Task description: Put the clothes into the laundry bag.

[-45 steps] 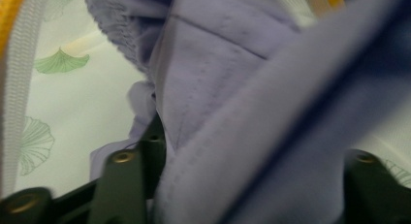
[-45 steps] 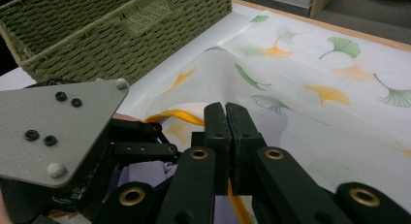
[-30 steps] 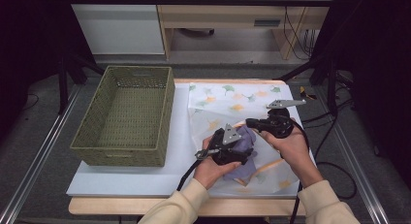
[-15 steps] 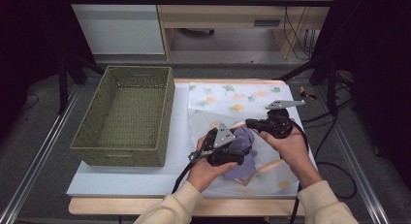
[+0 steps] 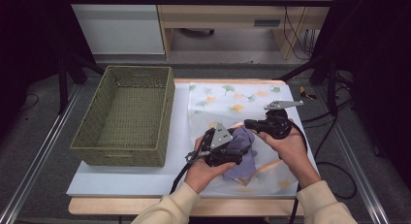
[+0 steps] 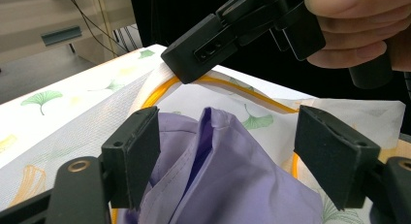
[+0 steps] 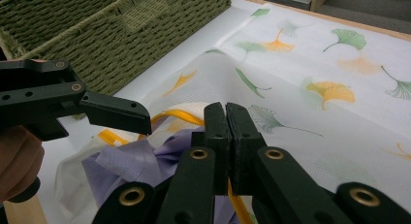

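A crumpled purple cloth [image 5: 242, 153] lies on a white leaf-patterned fabric [image 5: 232, 100] with a yellow-trimmed edge [image 6: 160, 90]. My left gripper [image 5: 241, 147] hovers over the purple cloth [image 6: 232, 180] with its jaws open and the cloth bunched between and below them. My right gripper [image 5: 248, 123] comes in from the right, and its jaws [image 7: 226, 115] are shut on the yellow-trimmed edge, lifting the white fabric [image 7: 218, 64] into a small tent. The right gripper [image 6: 186, 64] sits just beyond the left one's jaws. The left gripper [image 7: 131, 118] shows at the left of the right gripper view.
A green woven basket [image 5: 126, 117] stands empty on the left half of the table, close to the fabric's left side. The wooden table edge [image 5: 121, 204] runs along the front. Cables trail off the table's right side.
The left gripper has shifted slightly over the purple cloth. The right gripper has stayed where it was, still shut.
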A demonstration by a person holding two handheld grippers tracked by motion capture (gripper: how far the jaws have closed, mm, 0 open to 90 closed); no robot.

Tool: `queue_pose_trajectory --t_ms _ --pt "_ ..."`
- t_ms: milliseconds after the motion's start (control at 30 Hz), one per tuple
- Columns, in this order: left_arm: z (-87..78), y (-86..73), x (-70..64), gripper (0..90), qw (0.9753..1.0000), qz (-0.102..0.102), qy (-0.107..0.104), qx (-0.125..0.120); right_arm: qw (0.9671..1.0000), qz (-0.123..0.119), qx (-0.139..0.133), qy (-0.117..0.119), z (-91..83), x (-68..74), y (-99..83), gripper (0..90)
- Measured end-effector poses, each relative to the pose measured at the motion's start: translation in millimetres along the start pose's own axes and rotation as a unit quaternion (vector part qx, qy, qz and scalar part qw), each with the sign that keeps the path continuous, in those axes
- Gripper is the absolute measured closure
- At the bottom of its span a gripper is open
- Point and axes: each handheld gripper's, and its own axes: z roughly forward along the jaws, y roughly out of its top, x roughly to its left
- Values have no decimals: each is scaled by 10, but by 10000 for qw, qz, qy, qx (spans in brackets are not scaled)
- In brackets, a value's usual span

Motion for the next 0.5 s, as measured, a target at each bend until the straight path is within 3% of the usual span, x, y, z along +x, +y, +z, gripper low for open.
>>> queue_pose_trajectory --t_ms 500 --pt "-72 27 0 277 9999 -81 7 -74 9999 2 -97 43 -14 8 -2 888"
